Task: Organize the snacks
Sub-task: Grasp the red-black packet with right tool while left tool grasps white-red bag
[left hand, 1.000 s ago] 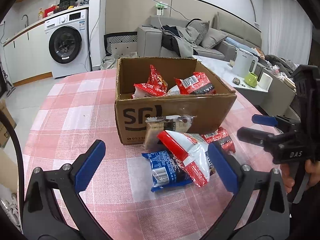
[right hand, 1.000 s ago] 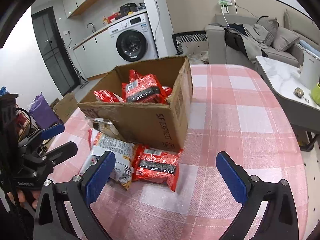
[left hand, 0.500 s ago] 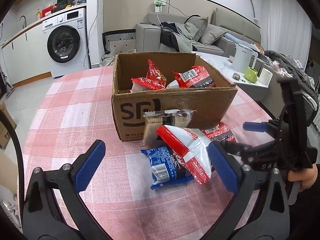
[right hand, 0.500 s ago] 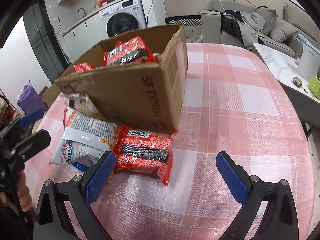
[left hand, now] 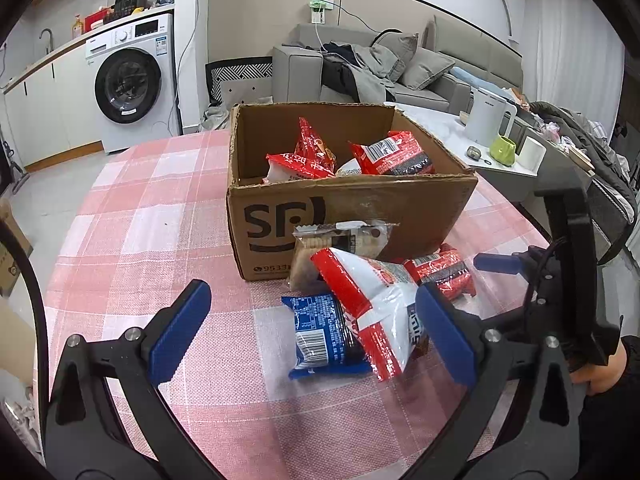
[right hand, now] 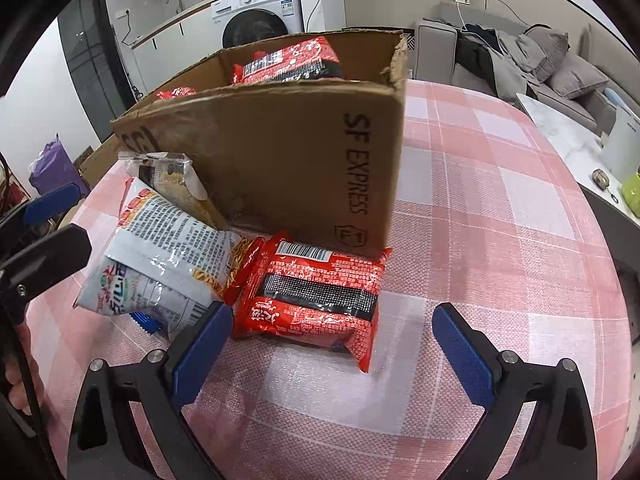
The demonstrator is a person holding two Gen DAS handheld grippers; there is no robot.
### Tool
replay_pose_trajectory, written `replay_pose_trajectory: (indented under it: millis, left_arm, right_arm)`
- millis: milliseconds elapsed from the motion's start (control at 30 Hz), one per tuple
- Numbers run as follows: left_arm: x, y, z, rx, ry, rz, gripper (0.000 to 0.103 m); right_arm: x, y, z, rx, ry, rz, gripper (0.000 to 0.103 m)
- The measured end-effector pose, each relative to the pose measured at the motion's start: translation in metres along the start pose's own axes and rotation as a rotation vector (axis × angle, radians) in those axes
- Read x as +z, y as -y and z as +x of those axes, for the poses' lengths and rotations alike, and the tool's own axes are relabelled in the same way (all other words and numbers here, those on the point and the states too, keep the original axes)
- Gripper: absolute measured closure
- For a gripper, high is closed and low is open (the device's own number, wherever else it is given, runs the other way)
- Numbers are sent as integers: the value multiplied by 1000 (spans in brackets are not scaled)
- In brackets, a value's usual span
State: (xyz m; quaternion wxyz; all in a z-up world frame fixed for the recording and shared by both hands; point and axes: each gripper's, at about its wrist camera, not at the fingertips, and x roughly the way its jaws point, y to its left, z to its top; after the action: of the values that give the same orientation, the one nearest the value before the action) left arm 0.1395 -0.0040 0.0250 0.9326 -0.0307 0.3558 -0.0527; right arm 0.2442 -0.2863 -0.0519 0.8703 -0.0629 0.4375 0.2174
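Between the spread right fingers (right hand: 218, 346), empty: red packet (right hand: 316, 296), touching box (right hand: 288, 160). Left fingers (left hand: 180, 328) spread, empty; blue packet (left hand: 320, 328) between them.

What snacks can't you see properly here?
- Blue snack packet: partly covered by the white-and-red bag in the left wrist view; only a corner shows in the right.
- Brown cardboard box: its front wall hides the lower contents in both views.

The open cardboard box (left hand: 352, 216) sat upright with red packets (left hand: 390, 156) inside. At its 6 o'clock side a biscuit pack (left hand: 340, 244) leaned on it, with white-red (left hand: 372, 300), blue (left hand: 320, 328) and red-black packets (right hand: 312, 296) piled flat.
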Motion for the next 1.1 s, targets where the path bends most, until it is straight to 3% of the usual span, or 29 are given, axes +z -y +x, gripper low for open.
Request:
replay_pose_trajectory:
  millis: [133,267,667,1100]
  left_arm:
    - [-1,0,0,3,-7,1,1]
    - [-2,2,0,-2,-7,4,1]
    - [-2,3,1,0,-10,7,1]
    - [-2,7,3,-33,-14,19,1]
  right_arm:
    - [0,2,3,-24,2,-5,5]
    - [1,6,5,6,3,2,13]
    - [-6,-4,-2,73,32,-41,53]
    - [-3,3,-30,100,80,-33,57]
